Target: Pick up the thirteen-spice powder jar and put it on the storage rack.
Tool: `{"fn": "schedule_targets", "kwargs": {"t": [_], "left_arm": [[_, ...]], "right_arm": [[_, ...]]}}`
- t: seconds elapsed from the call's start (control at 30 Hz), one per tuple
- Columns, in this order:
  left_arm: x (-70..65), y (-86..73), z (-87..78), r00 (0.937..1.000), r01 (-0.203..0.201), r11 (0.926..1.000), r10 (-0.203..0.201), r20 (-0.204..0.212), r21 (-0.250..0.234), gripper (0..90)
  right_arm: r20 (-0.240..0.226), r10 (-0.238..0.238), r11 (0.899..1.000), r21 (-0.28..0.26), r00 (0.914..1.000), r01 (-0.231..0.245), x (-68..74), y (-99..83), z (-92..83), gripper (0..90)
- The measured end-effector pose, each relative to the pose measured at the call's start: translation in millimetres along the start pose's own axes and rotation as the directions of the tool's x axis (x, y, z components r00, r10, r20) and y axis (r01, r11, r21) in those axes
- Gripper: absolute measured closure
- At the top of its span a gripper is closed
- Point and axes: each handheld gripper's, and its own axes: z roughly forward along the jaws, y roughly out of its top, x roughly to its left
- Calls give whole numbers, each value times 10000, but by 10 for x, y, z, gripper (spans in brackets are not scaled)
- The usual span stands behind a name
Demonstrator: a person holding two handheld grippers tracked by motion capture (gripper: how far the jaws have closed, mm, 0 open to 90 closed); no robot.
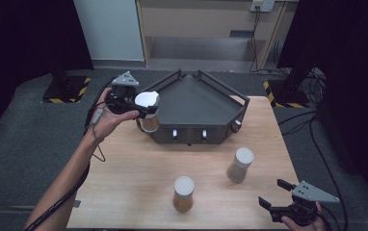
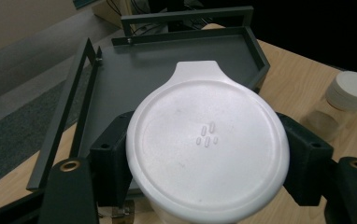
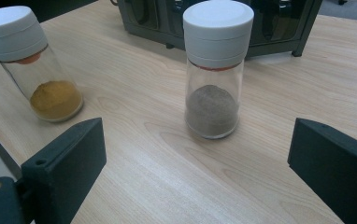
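The dark corner rack (image 1: 196,103) lies just ahead of my left gripper (image 1: 141,107), which is clenched on a white-capped spice jar (image 1: 148,111) held clear of the table. I'd keep it upright, clear the rail, then lower gently. My right gripper (image 1: 274,192) waits with jaws apart.

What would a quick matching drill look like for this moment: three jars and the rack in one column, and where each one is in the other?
Things:
1. Held jar
2. Yellow-powder jar
3. Grey-powder jar
4. Rack

Places:
A. Standing on the table, nearest the right hand-held gripper
B. At the far end of the table
C. Clamped in the left hand-held gripper, by the rack's left edge
D. Standing near the table's front edge, around the middle

Pairs: 1-C, 2-D, 3-A, 4-B
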Motion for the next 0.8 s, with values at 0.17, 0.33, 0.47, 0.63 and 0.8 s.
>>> {"fn": "schedule_targets", "kwargs": {"t": [0.17, 0.33, 0.47, 0.63, 0.8], "left_arm": [[12, 120, 87, 9996, 90, 9999, -88, -285, 80, 302], [76, 204, 175, 9990, 261, 9996, -257, -358, 107, 302], [142, 233, 258, 9983, 416, 9991, -411, -423, 111, 302], [185, 285, 376, 9967, 546, 9982, -530, -614, 252, 302], [241, 302, 483, 9943, 831, 9963, -814, -689, 219, 302]], "right_arm": [[-22, 16, 10000, 4, 10000, -16, -4, 0, 0, 50], [-63, 33, 10000, 22, 10000, -33, -11, 1, 0, 51], [-88, 38, 10000, 20, 10000, -38, -15, 0, 2, 52], [-92, 66, 10000, 11, 9999, -66, -20, -3, 2, 52], [-118, 84, 10000, 3, 9999, -84, -29, -6, 4, 52]]}}
